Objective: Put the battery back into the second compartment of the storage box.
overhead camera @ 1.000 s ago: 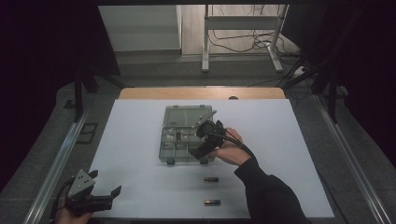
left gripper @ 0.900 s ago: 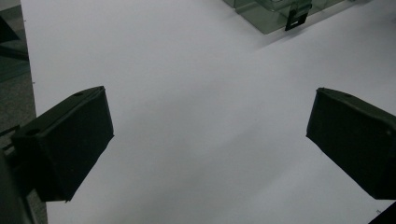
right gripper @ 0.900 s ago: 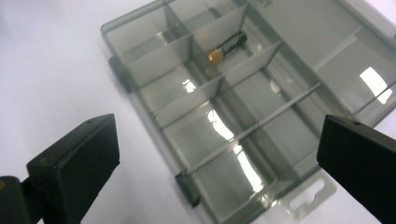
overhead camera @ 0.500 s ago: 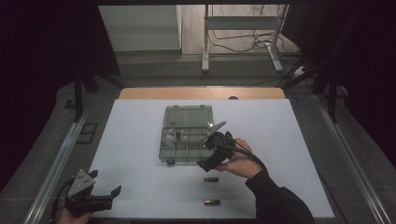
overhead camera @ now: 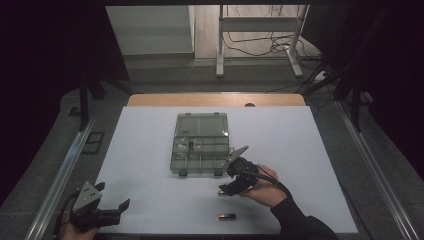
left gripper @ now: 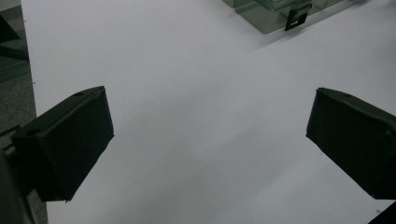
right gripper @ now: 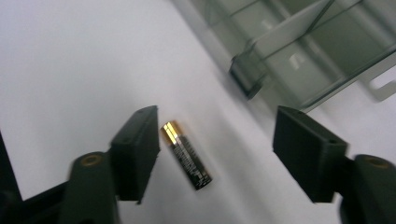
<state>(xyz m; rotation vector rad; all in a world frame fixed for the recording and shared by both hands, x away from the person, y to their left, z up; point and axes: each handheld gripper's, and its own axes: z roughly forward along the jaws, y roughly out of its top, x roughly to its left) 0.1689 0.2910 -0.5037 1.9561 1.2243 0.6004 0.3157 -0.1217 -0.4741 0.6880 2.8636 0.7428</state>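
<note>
Jaws on the right gripper [right gripper: 215,154] are spread wide over a battery [right gripper: 186,154] lying on the white table [overhead camera: 320,150], just near of the clear box [overhead camera: 200,144]. A second battery [overhead camera: 227,216] is seen nearer the edge. Left gripper [overhead camera: 107,210] is held wide open too, at the near left corner.

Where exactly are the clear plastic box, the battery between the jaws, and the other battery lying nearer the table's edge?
clear plastic box [overhead camera: 200,145], high view, compartment grid
battery between the jaws [right gripper: 186,154], right gripper view, its dark body
other battery [overhead camera: 227,216], high view, its middle
</note>
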